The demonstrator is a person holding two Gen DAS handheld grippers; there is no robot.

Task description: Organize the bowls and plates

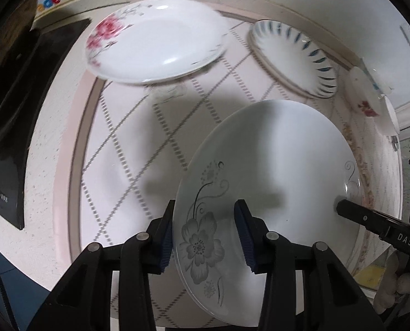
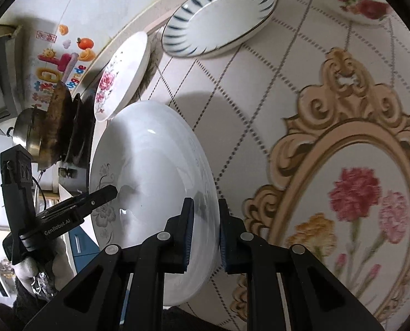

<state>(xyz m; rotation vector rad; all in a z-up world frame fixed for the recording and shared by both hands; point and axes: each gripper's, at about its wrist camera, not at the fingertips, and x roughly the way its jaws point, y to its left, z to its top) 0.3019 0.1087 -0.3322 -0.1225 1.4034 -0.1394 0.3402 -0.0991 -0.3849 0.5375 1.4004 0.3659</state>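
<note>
A white plate with grey flower print (image 1: pixel 274 171) is held tilted above the table by both grippers. My left gripper (image 1: pixel 205 234) straddles its near rim; the pads stand a little apart from it. My right gripper (image 2: pixel 205 234) is shut on the opposite rim of the same plate (image 2: pixel 149 171). The right gripper's fingers (image 1: pixel 370 218) show at the plate's right edge in the left wrist view; the left gripper's fingers (image 2: pixel 94 197) show at its left edge in the right wrist view. A pink-flower plate (image 1: pixel 155 41) and a blue-striped plate (image 1: pixel 296 55) lie on the table beyond.
A red-flower bowl (image 1: pixel 367 96) stands at the far right. The patterned tablecloth (image 2: pixel 287 69) covers the table. A black stove (image 1: pixel 9 127) with a wok (image 2: pixel 58 121) and a metal pot (image 2: pixel 25 129) stands at the left, by the wall.
</note>
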